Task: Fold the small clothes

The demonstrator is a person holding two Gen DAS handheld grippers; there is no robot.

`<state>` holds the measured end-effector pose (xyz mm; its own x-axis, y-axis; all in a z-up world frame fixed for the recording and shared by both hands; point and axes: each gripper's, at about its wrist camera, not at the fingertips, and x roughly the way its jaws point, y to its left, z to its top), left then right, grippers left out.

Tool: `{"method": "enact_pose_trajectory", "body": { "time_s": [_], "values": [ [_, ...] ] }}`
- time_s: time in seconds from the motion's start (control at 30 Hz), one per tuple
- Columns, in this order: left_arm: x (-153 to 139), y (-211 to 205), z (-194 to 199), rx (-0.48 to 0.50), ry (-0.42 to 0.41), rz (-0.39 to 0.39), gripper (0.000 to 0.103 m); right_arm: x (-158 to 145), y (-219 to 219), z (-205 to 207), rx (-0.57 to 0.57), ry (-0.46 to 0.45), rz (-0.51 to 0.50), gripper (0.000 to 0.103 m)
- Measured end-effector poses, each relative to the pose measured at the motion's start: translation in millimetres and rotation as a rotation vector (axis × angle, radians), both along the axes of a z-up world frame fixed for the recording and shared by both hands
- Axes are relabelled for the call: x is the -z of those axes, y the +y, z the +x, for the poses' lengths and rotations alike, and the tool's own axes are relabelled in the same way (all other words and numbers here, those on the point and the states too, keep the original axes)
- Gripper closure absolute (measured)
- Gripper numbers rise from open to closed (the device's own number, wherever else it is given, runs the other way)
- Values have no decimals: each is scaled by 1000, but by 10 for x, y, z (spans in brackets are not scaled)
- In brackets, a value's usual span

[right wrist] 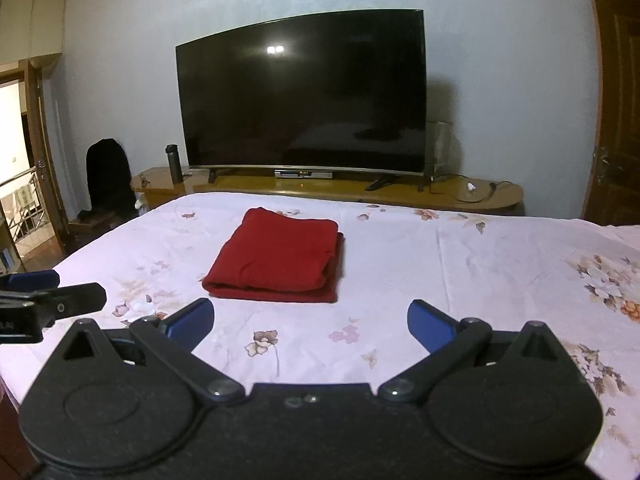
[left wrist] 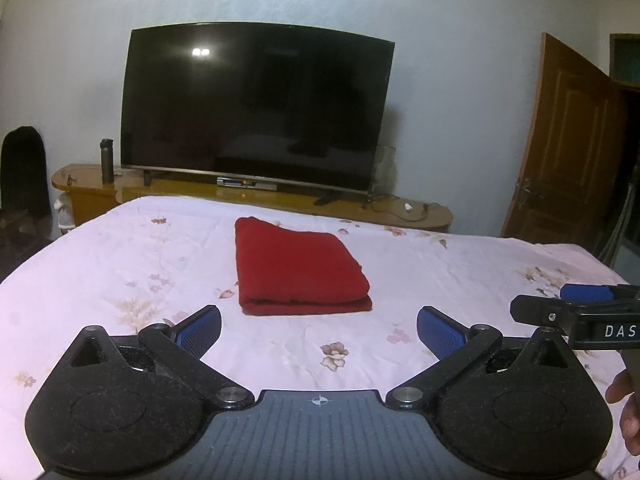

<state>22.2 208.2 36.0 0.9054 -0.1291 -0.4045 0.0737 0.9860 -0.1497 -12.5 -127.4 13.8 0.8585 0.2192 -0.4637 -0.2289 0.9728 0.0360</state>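
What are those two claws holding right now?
Nothing. The left gripper and right gripper are both open and empty; the folded red cloth lies untouched on the bed.

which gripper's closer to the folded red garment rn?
Roughly even, left maybe marginally nearer. The left gripper is open, just short of the folded red garment and nearly centred on it. The right gripper is open too, short of it and offset to its right.

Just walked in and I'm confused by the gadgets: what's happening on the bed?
A person holds a claw in each hand above a flowered bedsheet. Both the left claw and the right claw are open and hold nothing. A red garment lies folded into a neat rectangle on the bed in front of them, apart from both claws. Behind it stands a dark television.
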Motion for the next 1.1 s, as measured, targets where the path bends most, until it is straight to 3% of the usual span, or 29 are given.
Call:
{"method": "enact_pose_trajectory", "body": {
  "time_s": [1.1],
  "values": [
    [5,-91,-74,3,-11,-1,0,-3,77,-145,9,-10,-6,1]
  ]
}}
